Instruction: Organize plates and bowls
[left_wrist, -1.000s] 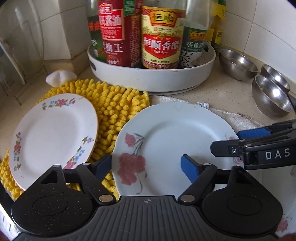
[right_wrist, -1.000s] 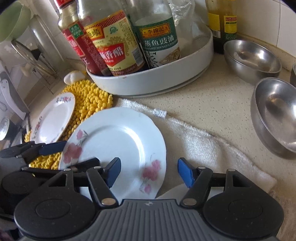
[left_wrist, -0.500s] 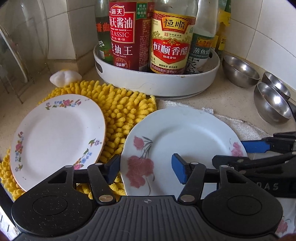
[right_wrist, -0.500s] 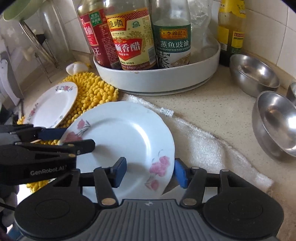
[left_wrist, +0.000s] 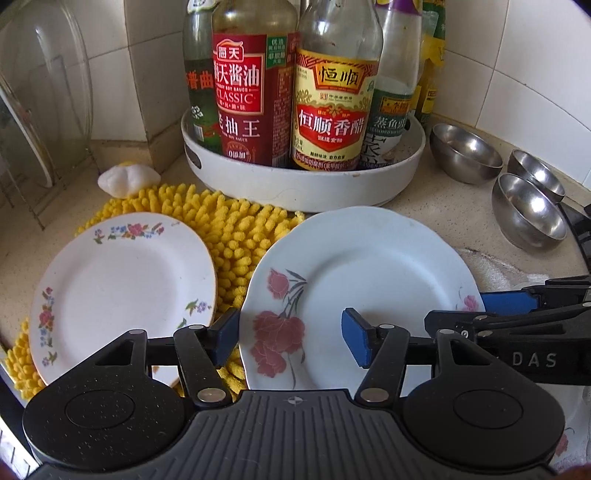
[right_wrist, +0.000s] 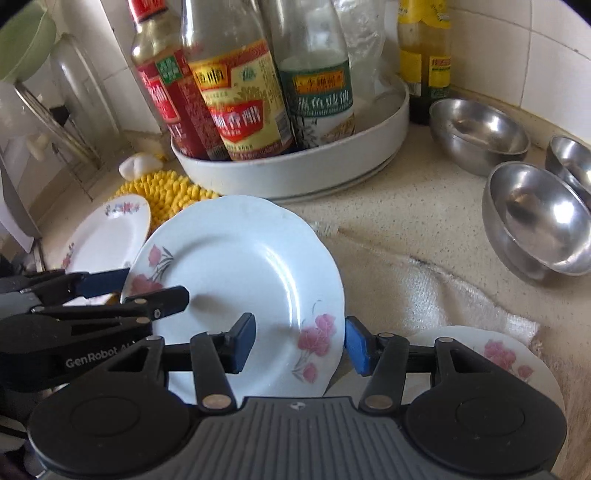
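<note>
Left gripper (left_wrist: 290, 338) first: its jaws are parted wide and straddle the left rim of the pale blue plate with red flowers (left_wrist: 364, 295), one blue pad outside the rim, the other over the plate's face; whether either pad touches I cannot tell. Over on the right gripper (right_wrist: 300, 345), same story on the opposite rim: jaws spread, nothing clenched, one pad over the plate, one just off its edge. The plate itself looks tilted, its far edge near the round white tray of sauce bottles (left_wrist: 306, 186).

The left view gives us the white plate with small multicoloured flowers (left_wrist: 122, 291) lying on the yellow chenille mat (left_wrist: 236, 236), just beside the blue plate; the right view only catches a slice of it. What the right view alone reveals is a second pink-flowered white plate (right_wrist: 491, 354) under the gripper body, sitting on the white towel (right_wrist: 436, 291) spread over the speckled beige bench (right_wrist: 417, 192).

Both views show three steel bowls (right_wrist: 539, 218) at the right, well apart from the plates, two of them touching.
</note>
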